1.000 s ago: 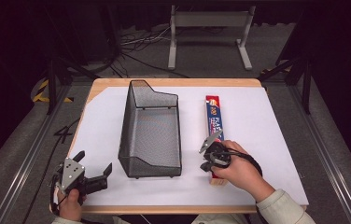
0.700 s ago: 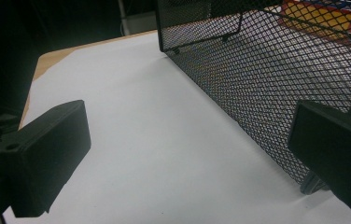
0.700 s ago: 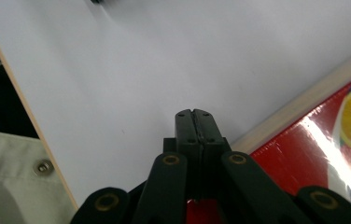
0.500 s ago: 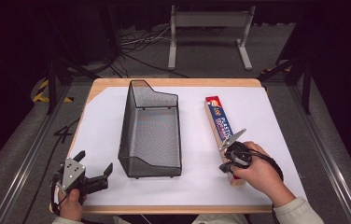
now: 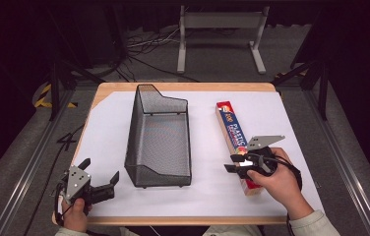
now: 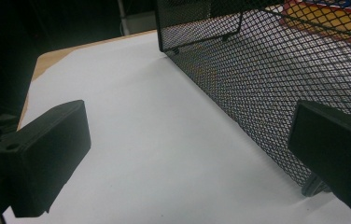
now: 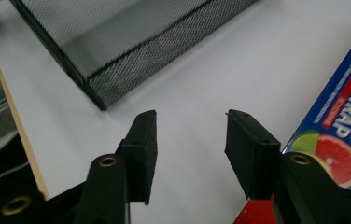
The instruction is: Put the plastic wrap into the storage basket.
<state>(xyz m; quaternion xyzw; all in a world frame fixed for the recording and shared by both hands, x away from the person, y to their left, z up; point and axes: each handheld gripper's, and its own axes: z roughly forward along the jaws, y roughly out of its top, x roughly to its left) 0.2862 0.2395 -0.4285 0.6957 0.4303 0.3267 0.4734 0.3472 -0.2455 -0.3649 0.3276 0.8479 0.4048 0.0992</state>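
On the wooden table [image 5: 183, 87], a white sheet [image 5: 276, 118] covers nearly the whole top, and everything else rests on it. Largest of the things is the black mesh basket [image 5: 159, 140], standing upright at the middle with its open top facing the camera and nothing visible inside it. To its right, well apart from it, lies the long plastic wrap box [image 5: 233, 135], flat on the sheet and running away from the person.

Next in size come the 2 hand-held tools. The right gripper [image 5: 236, 166] hovers over the near end of the box, pointing toward the basket; its jaws have just been opening and now stand partly spread with only bare sheet between them, the box lying just beside 1 jaw in the right gripper view [image 7: 190, 154]. The left gripper [image 5: 105, 184] sits at the near left corner of the table, jaws spread wide and holding nothing, aimed at the basket's near left side.

Judging by the layout, the job looks like getting the box into the basket, and it appears barely begun: the box is on the sheet, ungripped, and the basket is empty. What seems left is to close on the box, lift it, carry it across the gap and lower it in lengthwise.
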